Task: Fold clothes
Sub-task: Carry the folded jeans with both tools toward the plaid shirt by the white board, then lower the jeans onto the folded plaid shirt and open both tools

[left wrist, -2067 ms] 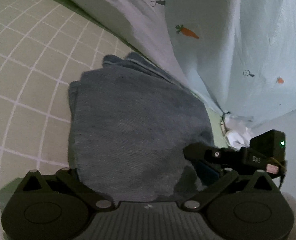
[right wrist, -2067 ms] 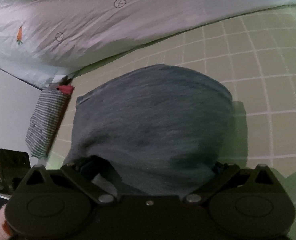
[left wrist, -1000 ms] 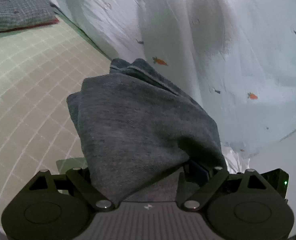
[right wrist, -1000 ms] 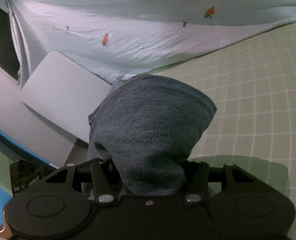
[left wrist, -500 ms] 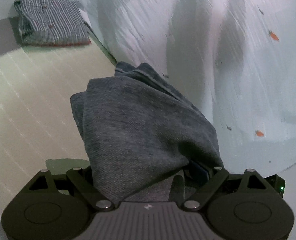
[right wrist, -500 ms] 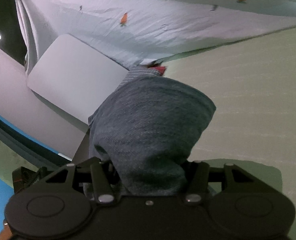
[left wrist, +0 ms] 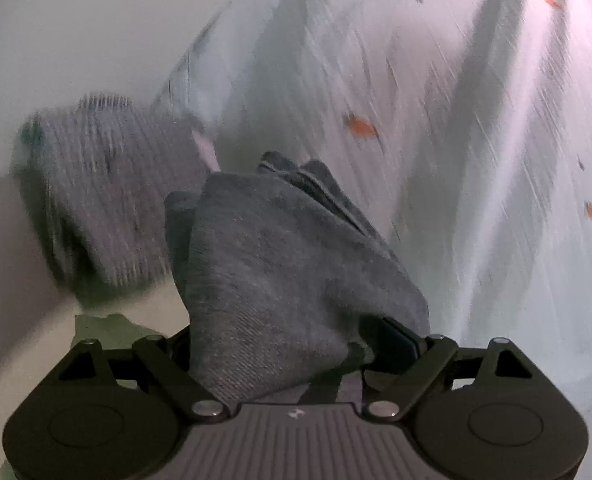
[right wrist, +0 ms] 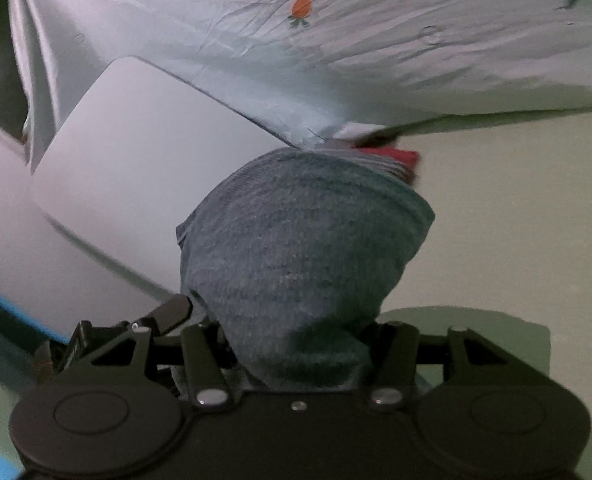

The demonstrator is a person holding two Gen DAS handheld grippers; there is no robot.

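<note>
A folded grey-blue knit garment [left wrist: 288,272] hangs lifted off the bed, bunched between both grippers. My left gripper [left wrist: 292,356] is shut on its near edge, and the cloth hides the fingertips. In the right wrist view the same garment [right wrist: 303,248] bulges up out of my right gripper [right wrist: 299,356], which is shut on it. A folded striped garment [left wrist: 96,200], blurred by motion, lies just beyond and left of the held one. In the right wrist view only the edge of that striped pile [right wrist: 391,160], with a red piece, shows behind the garment.
A pale sheet with carrot prints [left wrist: 435,120] hangs to the right and fills the back of the right wrist view [right wrist: 335,40]. A white panel [right wrist: 144,152] stands at the left. The green bed cover [right wrist: 495,220] stretches to the right.
Both grippers have carried the folded garment up off the green cover and toward the striped pile, which has grown much larger and closer. Both grips are unchanged.
</note>
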